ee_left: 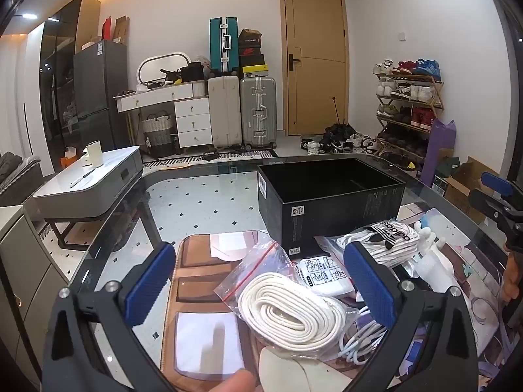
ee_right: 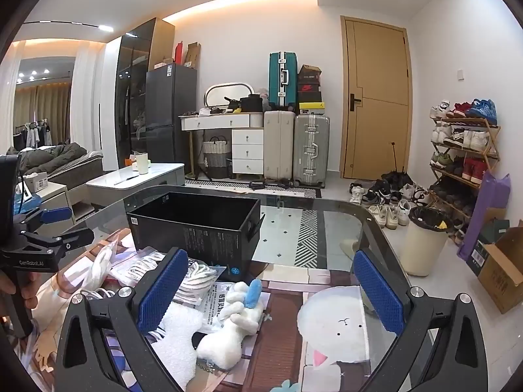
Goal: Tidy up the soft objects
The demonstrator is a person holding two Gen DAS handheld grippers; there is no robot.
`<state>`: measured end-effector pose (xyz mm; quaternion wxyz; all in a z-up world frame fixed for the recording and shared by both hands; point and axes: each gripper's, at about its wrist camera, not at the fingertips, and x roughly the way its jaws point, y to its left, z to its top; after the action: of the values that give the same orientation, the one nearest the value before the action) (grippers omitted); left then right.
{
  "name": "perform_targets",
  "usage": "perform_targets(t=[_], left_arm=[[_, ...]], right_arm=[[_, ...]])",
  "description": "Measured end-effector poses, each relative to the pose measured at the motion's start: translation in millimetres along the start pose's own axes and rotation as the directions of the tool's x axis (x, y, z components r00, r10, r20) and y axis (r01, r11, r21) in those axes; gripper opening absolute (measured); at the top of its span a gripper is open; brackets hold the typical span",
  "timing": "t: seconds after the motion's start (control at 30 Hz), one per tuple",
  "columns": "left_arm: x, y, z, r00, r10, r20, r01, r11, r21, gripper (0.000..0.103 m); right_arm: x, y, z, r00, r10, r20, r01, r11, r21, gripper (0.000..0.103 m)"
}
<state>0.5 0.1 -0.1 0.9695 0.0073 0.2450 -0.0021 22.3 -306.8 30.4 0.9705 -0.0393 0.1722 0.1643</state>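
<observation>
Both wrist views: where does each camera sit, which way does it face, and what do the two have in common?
Left wrist: rides the left gripper, open, angled down over a bagged white rope coil; a fingertip shows at the bottom edge, the right gripper at far right.
Right wrist: rides the right gripper, open, angled down over a white plush toy; the left gripper and hand show at left.
Shared: black box, glass table, the door.
</observation>
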Motion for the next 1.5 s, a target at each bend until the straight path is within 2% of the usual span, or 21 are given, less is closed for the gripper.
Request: perform_targets(t=[0.2,0.23,0.4,0.7,1.5], left_arm=[[2,-2,1,1.000,-0.005,0.010,0.005,1.000,0.002,0.103],[-3,-1,1,1.000,0.003,0.013,-0.003,1.000,0.002,0.103],[-5,-7,4,0.999,-0.003,0.035,0.003,1.000,0.013,0.103],[-13,1,1,0.996,-0.013,0.083,0.014,1.000,-0.018,0.103],[-14,3,-1,0.996,-0.017,0.091,0.020,0.999,-0.029,0.103]], right_arm=[[-3,-5,0,0.999,-0.037,-0.012,0.037,0.999,-0.001,0.103],[-1,2,0,0.999,-0.042,-0.012,0.041,0.999,-0.036,0.103],[-2,-5,-1,0.999,-0.034,-0.005,0.034,0.999,0.009,0.103],[-2,0,-2,0.999,-0.038,0.002,0.038,0.999,-0.009,0.103],[-5,2,-2,0.999,-0.031,0.006,0.031,0.999,-0.018,0.103]])
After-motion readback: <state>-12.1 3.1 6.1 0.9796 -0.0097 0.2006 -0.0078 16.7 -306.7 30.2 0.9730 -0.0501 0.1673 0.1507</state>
